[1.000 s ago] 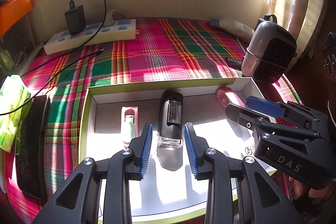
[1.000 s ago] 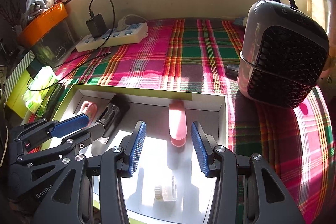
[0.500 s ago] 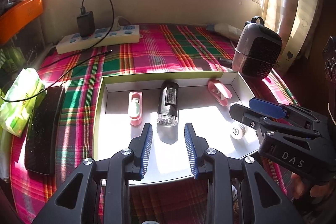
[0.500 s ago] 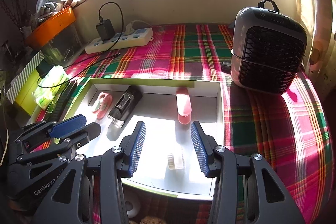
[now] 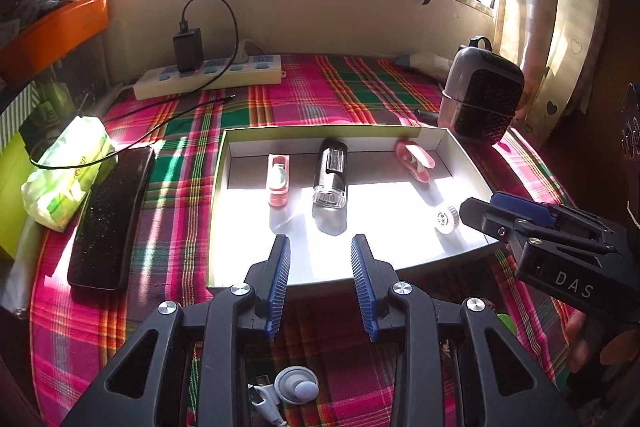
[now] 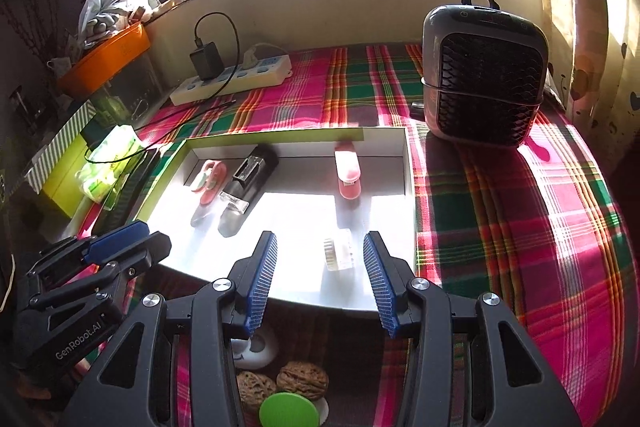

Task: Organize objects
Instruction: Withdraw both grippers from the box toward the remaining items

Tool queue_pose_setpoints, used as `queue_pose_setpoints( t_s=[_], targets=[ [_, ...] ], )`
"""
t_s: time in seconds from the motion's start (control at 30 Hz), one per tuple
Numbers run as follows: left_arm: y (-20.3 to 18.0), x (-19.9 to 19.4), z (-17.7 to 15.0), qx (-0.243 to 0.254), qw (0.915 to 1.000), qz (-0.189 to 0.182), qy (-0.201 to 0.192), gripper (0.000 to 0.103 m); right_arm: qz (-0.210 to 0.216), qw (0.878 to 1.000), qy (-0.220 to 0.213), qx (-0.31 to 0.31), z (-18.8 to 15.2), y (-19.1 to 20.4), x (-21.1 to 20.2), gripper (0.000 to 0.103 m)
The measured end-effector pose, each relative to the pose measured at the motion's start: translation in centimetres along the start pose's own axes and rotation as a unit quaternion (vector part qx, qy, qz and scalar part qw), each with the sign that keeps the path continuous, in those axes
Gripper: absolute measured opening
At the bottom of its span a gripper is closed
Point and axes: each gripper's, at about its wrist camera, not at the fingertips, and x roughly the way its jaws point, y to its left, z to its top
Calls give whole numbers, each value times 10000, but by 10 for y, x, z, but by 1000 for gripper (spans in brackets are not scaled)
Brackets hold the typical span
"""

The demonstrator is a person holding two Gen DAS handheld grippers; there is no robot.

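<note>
I find the near half of the tray floor bare and sunlit; both grippers hover over its near rim with jaws spread and nothing between them. At the far wall stand three obstacles in a row: a pink clip, a black stamp and a pink case, with passable gaps between each. A small white roll lies by the right rim, just ahead of the right gripper. Left of the tray, a black case and tissue pack block the cloth. The heater stands off the far right corner; the cloth right of the tray lies open.
</note>
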Motion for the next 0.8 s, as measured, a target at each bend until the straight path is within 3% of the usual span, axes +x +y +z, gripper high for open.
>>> queue_pose_setpoints(
  t_s=[0.6, 0.8],
  targets=[
    [9, -19, -41, -92, 9999, -86, 84, 32, -129, 9993, -214, -262, -36, 10, -28, 47],
    [18, -25, -50, -204, 9995, -205, 102, 33, -85, 9995, -227, -203, -43, 6, -32, 54]
  ],
)
